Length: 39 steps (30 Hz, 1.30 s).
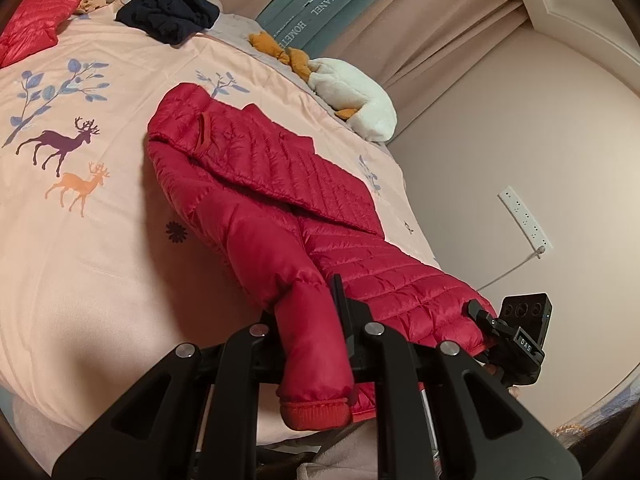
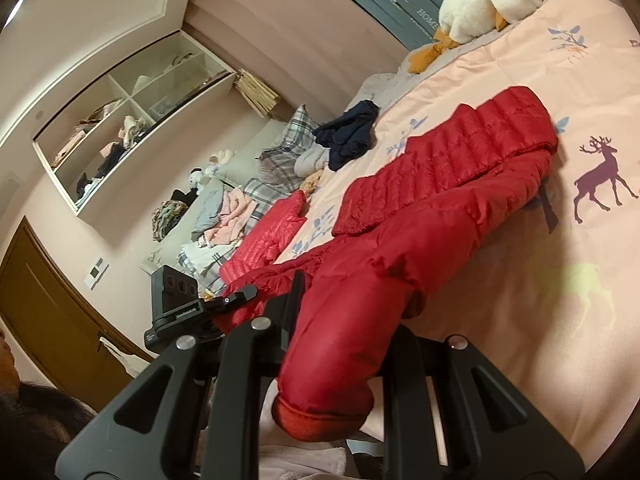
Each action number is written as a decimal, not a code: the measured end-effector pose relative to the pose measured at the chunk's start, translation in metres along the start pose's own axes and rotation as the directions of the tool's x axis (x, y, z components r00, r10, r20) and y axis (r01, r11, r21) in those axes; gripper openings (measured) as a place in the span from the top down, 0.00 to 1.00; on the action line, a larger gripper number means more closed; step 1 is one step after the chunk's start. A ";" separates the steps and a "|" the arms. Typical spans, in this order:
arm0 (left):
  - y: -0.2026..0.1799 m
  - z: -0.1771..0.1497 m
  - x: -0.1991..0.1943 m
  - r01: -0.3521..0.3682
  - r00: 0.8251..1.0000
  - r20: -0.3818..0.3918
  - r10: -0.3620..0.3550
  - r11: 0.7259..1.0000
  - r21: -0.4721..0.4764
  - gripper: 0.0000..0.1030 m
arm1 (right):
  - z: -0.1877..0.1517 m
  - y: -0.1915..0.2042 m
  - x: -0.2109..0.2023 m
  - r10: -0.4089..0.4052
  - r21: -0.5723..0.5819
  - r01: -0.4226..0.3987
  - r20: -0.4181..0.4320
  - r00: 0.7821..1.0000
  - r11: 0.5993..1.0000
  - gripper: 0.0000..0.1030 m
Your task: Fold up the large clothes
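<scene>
Red jacket (image 1: pixel 256 184) is spread lengthwise on the bed (image 1: pixel 88 240), one side panel already flipped over the body. Left claw (image 1: pixel 308 344) is clamped on a sleeve (image 1: pixel 296 320) near the cuff; right claw (image 2: pixel 332 344) looks clamped on a sleeve too. So barely started: sleeves and the main folds remain, plus other clothes piled behind.

Red down jacket (image 1: pixel 260 176) flat on pink deer-print duvet (image 1: pixel 80 220), sleeve (image 1: pixel 296 312) clamped in left gripper (image 1: pixel 308 332), right gripper (image 1: pixel 480 316) at jacket's edge.
</scene>
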<state>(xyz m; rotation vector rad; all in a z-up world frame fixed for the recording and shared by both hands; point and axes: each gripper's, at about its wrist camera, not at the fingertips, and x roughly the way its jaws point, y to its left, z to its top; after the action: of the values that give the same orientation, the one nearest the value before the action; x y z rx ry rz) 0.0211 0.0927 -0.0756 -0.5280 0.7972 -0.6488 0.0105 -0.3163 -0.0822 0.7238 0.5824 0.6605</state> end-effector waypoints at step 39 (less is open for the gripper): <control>-0.039 0.033 -0.036 0.121 0.988 0.072 -0.134 0.979 0.165 0.86 | 0.010 0.052 -0.041 0.174 -0.186 -0.156 0.088 0.981 0.970 0.84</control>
<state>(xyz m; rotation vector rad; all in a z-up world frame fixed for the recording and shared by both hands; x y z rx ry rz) 0.0152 0.0975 -0.0134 -0.4589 0.6303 -0.7972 -0.0268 -0.3196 -0.0265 0.6381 0.3642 0.8143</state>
